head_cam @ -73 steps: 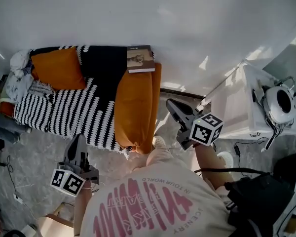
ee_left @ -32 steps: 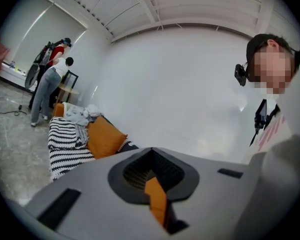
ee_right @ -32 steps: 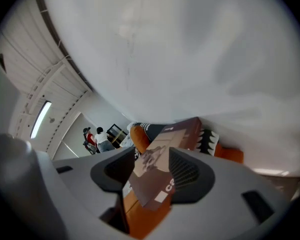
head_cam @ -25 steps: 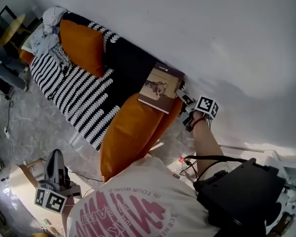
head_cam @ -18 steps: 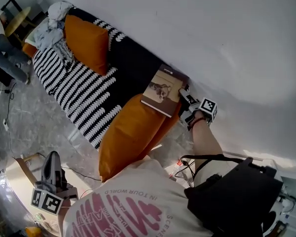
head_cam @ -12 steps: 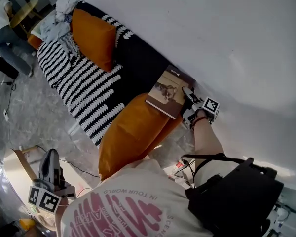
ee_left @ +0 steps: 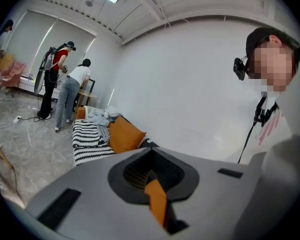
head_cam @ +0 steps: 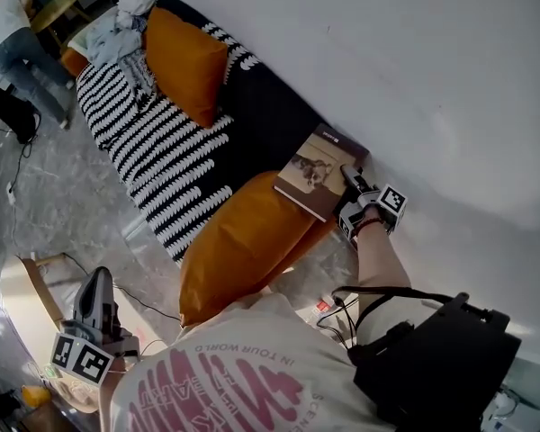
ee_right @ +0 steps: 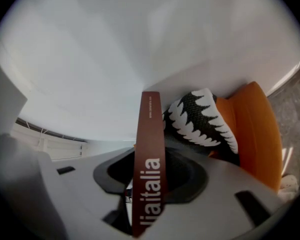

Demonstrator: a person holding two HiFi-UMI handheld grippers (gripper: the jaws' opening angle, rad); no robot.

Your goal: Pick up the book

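Two right gripper [head_cam: 347, 180] fingers, just closing, clamp the book [head_cam: 311, 171] by its spine, long axis running out from the wall [head_cam: 414, 79].

Book [head_cam: 313, 171]: thin paperback, closed, tan front cover facing up with a dark picture in the middle. Spine is reddish-brown with white lettering. It lies roughly flat on the upper end of the orange cushion [head_cam: 243, 241], at the sofa's [head_cam: 166, 165] back edge, close against the wall [head_cam: 414, 79]. Its edges run skewed to the sofa's edges. The spine side faces the right tool [head_cam: 349, 180], whose jaws have just been closing and now sit on that edge with the spine between them. In the right gripper view the spine stands upright through the jaw gap, lettering running along its length.
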